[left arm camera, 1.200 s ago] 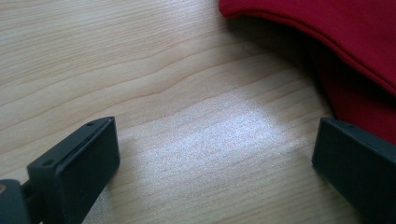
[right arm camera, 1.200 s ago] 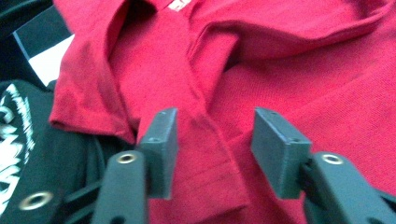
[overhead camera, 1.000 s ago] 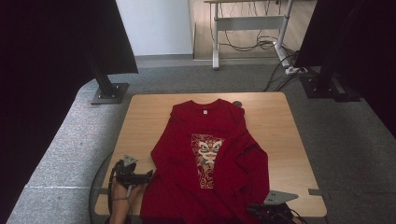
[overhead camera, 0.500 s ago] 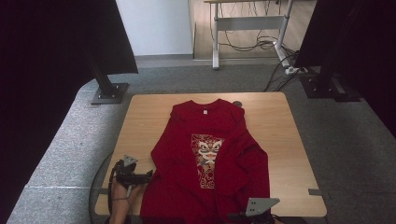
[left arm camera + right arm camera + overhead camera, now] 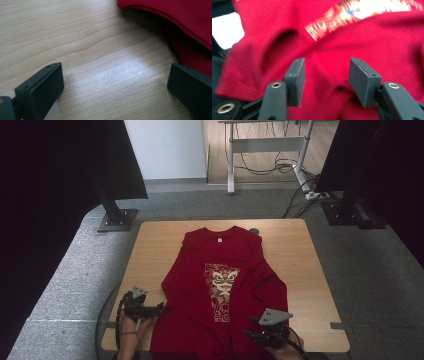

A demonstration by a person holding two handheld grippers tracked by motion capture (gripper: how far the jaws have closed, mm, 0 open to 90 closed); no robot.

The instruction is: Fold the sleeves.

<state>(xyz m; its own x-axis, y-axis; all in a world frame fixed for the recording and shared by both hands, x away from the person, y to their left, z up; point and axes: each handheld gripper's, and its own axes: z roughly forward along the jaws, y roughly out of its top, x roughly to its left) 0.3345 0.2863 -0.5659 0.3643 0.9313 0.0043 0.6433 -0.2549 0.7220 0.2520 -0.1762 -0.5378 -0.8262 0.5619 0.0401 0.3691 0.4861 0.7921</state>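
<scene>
A red T-shirt [image 5: 220, 290] with a white and gold print [image 5: 221, 287] lies flat, collar away from me, on the wooden table [image 5: 300, 265]. My left gripper [image 5: 160, 307] rests at the shirt's near left edge. Its jaws [image 5: 115, 72] stand wide open over bare wood, with the red shirt edge [image 5: 190, 27] by the right jaw. My right gripper [image 5: 248, 332] hovers over the shirt's near right part. In its own view the right gripper [image 5: 325, 75] has just been opening, and rumpled red fabric [image 5: 372, 42] lies below the gap, unpressed by the pads.
The table's front edge [image 5: 320, 347] runs just under both hands. Bare wood lies left [image 5: 150, 255] and right of the shirt. A small dark round object [image 5: 254, 231] sits near the collar. Black stands [image 5: 116, 217] and a desk frame [image 5: 265, 150] are on the floor beyond.
My right gripper has moved left and a little away from the front edge, onto the shirt, and its jaws have spread apart. The left gripper and the shirt's layout look unchanged.
</scene>
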